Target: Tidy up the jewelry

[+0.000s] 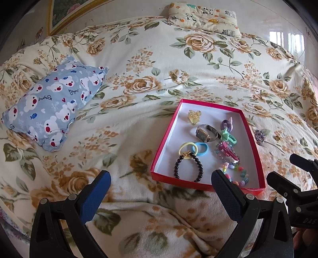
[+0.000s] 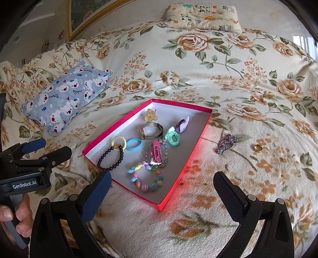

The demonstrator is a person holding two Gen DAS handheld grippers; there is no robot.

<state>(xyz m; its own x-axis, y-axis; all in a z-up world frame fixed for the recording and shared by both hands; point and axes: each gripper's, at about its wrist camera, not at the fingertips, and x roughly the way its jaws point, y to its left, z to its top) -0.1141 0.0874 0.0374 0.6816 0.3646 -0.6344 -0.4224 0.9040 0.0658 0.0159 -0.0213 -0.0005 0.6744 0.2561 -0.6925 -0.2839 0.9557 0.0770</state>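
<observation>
- Bedroom setting: bed covered by a cream floral blanket [image 2: 198, 228], soft and rumpled; blue bear-print pillow [image 2: 65, 95] at left, panda-print cushion [image 2: 202, 16] by the far wall, gilt picture frame [image 2: 89, 19] leaning at upper left.
- Red box [image 2: 171, 196], shallow, white inside, resting on the blanket. Contents: wristwatch [image 2: 152, 131], black bead bracelet [image 2: 110, 158], pastel bead bracelet [image 2: 145, 178], pink hair clip [image 2: 157, 152], yellow, blue and green hair ties, yellow claw clip [image 2: 151, 116].
- Items outside the box, on the blanket to its right: silver chain [image 2: 226, 145], bunched; gold ring [image 2: 258, 148] beyond it; another small gold piece [image 2: 302, 131] further right, too small to identify.
- Left gripper [image 1: 161, 183]: spread wide, empty, hovering near the box's near edge.
- Right gripper [image 2: 162, 183]: spread wide, empty, over the box's near corner, chain and ring ahead to the right.
- Risks, judged: the ring may be pressed into the plush pile and slip from the fingertips; the chain may be caught by one strand and trail or snag; the light box may tip or slide on the soft bedding if nudged.
</observation>
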